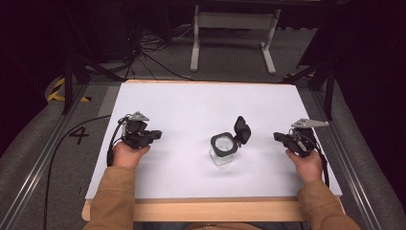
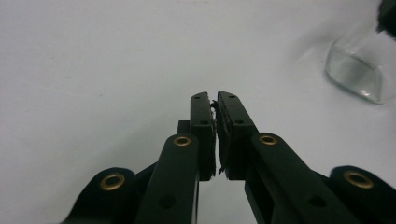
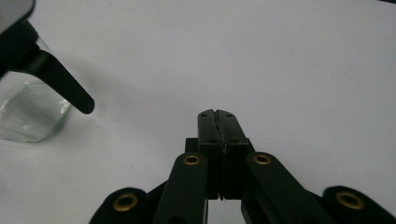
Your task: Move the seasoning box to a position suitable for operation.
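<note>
A small clear glass jar (image 1: 222,152) with a black collar stands near the middle of the white table (image 1: 191,105). Its black hinged lid (image 1: 242,129) is flipped up and leans to the right. My left gripper (image 1: 157,135) rests at the table's left, pointing toward the jar, jaws shut on nothing. My right gripper (image 1: 276,136) sits at the right, aimed at the jar, also shut and empty. The left gripper view shows the jar's glass base (image 2: 357,74) at the upper right. In the right gripper view the jar (image 3: 30,114) and lid (image 3: 51,74) are at the left.
The white sheet lies on a wooden tabletop whose front edge (image 1: 210,208) runs before the person's sleeves. A white metal stand (image 1: 234,33) and cables (image 1: 153,52) are on the floor beyond the table. Rails (image 1: 43,158) run along both sides.
</note>
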`<state>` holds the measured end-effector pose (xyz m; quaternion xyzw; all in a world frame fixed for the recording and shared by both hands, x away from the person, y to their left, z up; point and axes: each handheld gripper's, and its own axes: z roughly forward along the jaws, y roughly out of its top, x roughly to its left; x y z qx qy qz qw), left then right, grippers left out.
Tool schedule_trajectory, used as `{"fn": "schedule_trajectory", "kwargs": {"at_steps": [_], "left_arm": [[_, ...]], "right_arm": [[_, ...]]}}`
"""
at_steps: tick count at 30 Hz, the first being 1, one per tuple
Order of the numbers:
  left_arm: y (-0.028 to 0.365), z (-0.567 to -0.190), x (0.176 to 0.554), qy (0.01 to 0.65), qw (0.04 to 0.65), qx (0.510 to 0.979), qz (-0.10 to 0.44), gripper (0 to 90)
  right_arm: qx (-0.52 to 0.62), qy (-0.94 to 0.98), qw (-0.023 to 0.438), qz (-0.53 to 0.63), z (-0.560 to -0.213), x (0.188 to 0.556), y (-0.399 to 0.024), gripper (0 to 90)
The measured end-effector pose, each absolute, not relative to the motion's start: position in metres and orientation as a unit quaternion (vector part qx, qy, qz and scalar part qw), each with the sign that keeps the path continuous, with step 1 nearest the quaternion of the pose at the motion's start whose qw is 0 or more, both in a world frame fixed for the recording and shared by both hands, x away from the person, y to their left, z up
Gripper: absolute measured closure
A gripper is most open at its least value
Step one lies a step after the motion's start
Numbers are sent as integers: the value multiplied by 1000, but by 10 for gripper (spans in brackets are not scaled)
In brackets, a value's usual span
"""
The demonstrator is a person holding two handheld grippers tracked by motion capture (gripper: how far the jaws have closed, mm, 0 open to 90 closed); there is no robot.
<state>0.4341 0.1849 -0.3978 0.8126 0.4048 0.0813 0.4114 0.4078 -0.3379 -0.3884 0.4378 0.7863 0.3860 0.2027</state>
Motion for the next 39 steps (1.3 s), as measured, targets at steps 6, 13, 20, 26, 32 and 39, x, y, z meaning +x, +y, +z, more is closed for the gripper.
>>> {"fn": "schedule_trajectory", "kwargs": {"at_steps": [6, 13, 20, 26, 32, 39], "left_arm": [[178, -389, 432, 383, 450, 804, 66, 895], [142, -377, 437, 346, 457, 817, 55, 898], [114, -381, 444, 318, 454, 830, 59, 898], [92, -383, 446, 293, 478, 828, 25, 898], [68, -377, 437, 252, 493, 833, 10, 898], [46, -380, 433, 235, 491, 839, 4, 898]], "right_arm": [[424, 786, 204, 401, -377, 401, -328, 897], [411, 785, 198, 418, -365, 388, -317, 896], [401, 781, 196, 437, -352, 376, -307, 896], [386, 782, 197, 448, -343, 373, -295, 895], [374, 787, 194, 452, -342, 372, -286, 895], [372, 784, 190, 458, -339, 373, -283, 894]]}}
